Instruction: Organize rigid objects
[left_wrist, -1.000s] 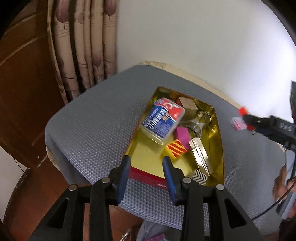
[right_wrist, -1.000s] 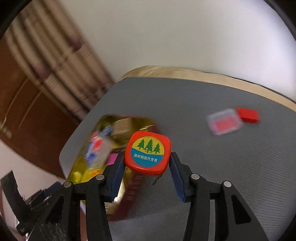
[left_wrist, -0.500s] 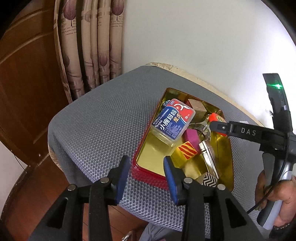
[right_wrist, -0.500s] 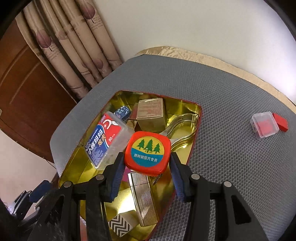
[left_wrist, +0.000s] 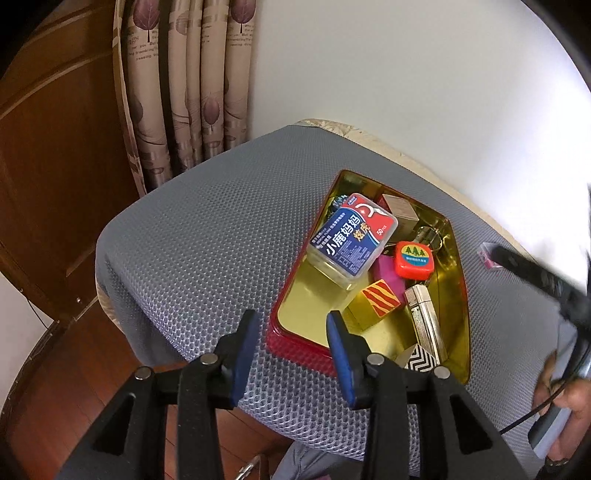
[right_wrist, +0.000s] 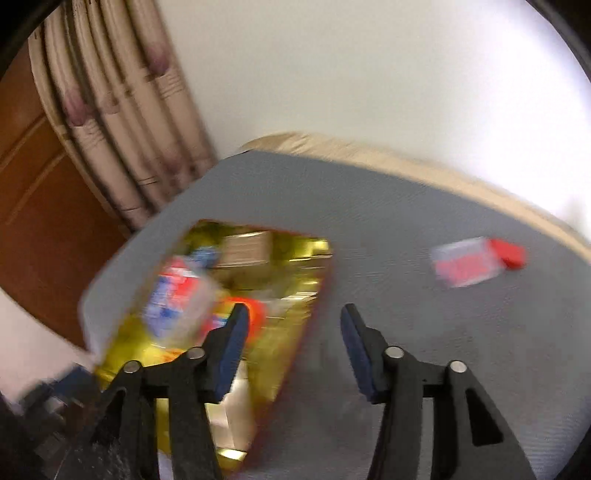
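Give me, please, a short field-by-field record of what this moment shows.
surface: grey mesh mat
tin tray: holds orange tape measure, floss box, silver lighter, small blocks
outside tray: clear case with a red lid on the mat
left gripper: open, empty, at the tray's near rim
right gripper: open, empty, view blurred

R wrist view motion-blurred: tin tray contents unreadable, clear box right of tray smeared. L wrist view: zigzag block in tray partly hidden behind left gripper.
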